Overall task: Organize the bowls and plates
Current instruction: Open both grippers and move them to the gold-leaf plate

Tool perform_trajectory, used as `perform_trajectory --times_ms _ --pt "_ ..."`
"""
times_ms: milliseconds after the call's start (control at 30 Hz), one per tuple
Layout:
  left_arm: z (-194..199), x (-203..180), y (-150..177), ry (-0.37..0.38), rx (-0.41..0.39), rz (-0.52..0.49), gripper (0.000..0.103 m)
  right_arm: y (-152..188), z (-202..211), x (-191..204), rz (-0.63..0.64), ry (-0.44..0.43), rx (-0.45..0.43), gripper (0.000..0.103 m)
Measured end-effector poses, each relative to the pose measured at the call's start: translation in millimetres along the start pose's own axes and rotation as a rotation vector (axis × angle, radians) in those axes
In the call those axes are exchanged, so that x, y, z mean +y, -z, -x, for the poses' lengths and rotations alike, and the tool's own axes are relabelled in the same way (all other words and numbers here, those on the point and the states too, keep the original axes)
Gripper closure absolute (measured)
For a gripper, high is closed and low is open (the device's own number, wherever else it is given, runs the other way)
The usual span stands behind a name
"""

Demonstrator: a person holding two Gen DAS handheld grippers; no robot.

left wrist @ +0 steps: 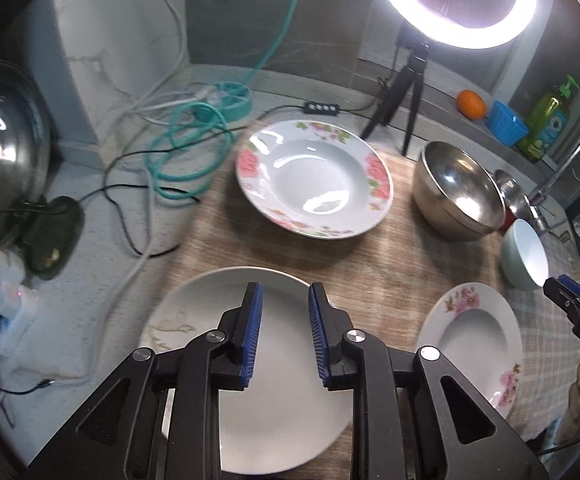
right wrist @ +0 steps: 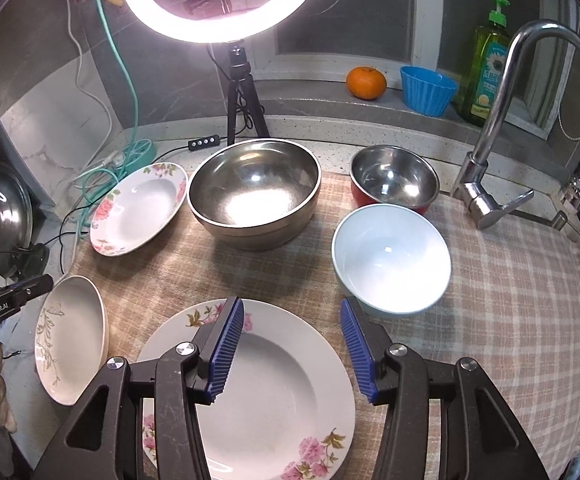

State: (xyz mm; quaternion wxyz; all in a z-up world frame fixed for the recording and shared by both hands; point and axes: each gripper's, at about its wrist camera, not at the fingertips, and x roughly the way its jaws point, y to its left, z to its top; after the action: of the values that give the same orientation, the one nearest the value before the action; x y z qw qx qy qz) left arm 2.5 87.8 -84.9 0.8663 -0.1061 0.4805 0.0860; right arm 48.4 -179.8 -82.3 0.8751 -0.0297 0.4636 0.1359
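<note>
Plates [right wrist: 250, 392] and bowls [right wrist: 254, 192] lie singly on the cloth, plates near and left, bowls far and right; nothing stacked. Left gripper [left wrist: 285, 336] and right gripper [right wrist: 291, 350] hover spread, empty.

Below the left gripper's [left wrist: 285, 334] blue ribbed pads lies a white plate [left wrist: 278, 412] with a faint gold leaf sprig at its rim, and beyond those jaws a white deep plate [left wrist: 314, 179] bears pink roses and green leaves. Under the right gripper's [right wrist: 292, 350] blue pads sits a white plate with pink blossoms [right wrist: 278, 404]; beyond its jaws stand a pale blue bowl [right wrist: 391, 258], a silver steel bowl [right wrist: 254, 192] and a steel bowl with a red outside [right wrist: 393, 182]. All rest on a beige and brown checked cloth [right wrist: 509, 300].
</note>
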Motion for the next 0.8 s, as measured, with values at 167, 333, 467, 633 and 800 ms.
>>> perform_trajectory --times_ms 167,333,467,633,800 --pt "10.2 15.7 0.1 -0.036 -0.032 0.020 0.081 -3.8 -2.4 10.9 0.019 -0.020 0.000 0.056" --pt "15.2 27.4 3.1 -0.054 -0.046 0.038 0.081 -7.4 -5.0 30.4 0.059 -0.041 0.001 0.056" --pt "17.3 38.1 7.3 -0.065 -0.047 0.056 0.081 -9.0 -6.0 46.1 0.086 -0.057 -0.002 0.056" --pt "20.2 56.2 12.9 -0.077 -0.046 0.094 0.081 -9.1 -10.8 61.0 0.107 -0.077 0.011 0.056" --pt "21.4 75.4 20.3 -0.084 -0.039 0.137 0.081 -8.5 -17.4 74.1 0.119 -0.110 0.033 0.056"
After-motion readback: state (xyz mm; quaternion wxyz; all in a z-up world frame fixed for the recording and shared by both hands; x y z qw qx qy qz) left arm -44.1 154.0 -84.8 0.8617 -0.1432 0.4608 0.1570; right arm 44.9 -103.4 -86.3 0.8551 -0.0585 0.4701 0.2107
